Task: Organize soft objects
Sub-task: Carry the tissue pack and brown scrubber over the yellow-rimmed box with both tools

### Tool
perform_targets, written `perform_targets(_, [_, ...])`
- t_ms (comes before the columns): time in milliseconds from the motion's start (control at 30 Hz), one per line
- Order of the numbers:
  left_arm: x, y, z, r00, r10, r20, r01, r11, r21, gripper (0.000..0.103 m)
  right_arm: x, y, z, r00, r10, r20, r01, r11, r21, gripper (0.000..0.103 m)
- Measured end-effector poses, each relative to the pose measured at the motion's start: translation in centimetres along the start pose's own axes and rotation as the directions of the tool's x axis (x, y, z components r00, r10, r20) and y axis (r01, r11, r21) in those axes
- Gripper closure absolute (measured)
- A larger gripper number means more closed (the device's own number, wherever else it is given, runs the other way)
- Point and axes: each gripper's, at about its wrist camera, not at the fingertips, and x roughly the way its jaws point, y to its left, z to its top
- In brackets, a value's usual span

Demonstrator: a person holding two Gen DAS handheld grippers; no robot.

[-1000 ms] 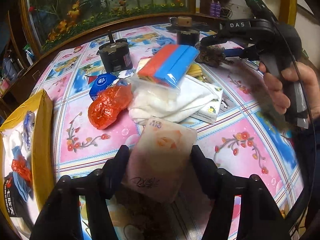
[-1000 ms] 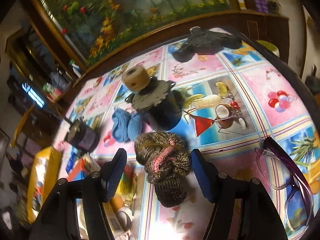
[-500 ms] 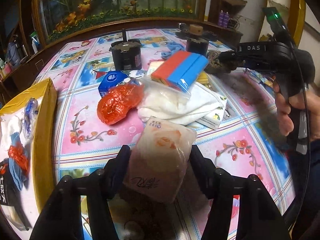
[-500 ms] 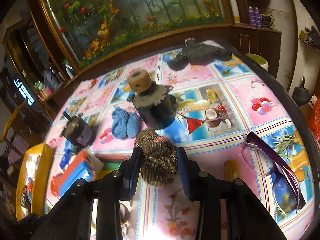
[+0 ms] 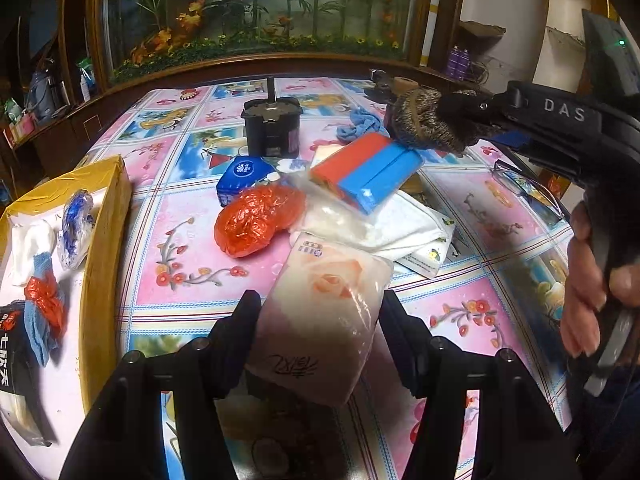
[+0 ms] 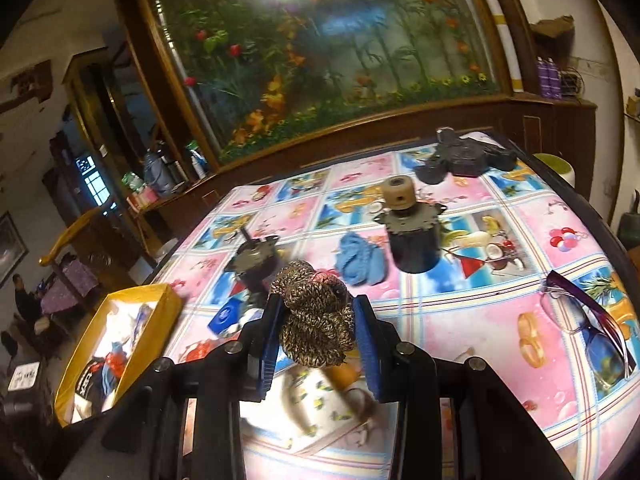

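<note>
The left gripper (image 5: 320, 320) is clamped on a tissue pack (image 5: 326, 316), with one finger on each long side. The pack's long axis runs along the fingers, toward 12 o'clock.

The right gripper (image 6: 318, 336) is closed on a knit bundle (image 6: 314, 316), which is squeezed between the blue pads (image 6: 370, 356) and held clear of the table (image 6: 460, 320). In the left view the bundle (image 5: 428, 120) hangs above the blue-and-red pack (image 5: 368, 170).

The yellow box (image 6: 168, 300) already contains soft items and is judged to be the destination. It lies at 9 o'clock from the left gripper, just beside it (image 5: 104, 240). From the right gripper it lies at about 8 o'clock, well apart, beyond the central pile.

The left hand is therefore nearer. A short leftward swing suffices for the pack. The bundle must travel across the pile, passing the red bag (image 5: 256, 220).
</note>
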Motion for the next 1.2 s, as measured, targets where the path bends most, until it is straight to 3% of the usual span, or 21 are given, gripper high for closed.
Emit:
perform_targets(467, [-0.2,-0.2,-0.1,1.0,-0.001,0.017,0.001,1.0,0.009,0.043,-1.9,1.2,-1.3,0.997,0.036,0.073,-0.036,0.999,0.006,0.065])
perform_targets(1200, [-4.0,1.3,-0.4,0.996,-0.029,0.082,0.029,1.0,-0.003,0.043,-5.0,2.9,-3.0,0.997,0.04,0.065,-0.043,0.998,0.046,0.065])
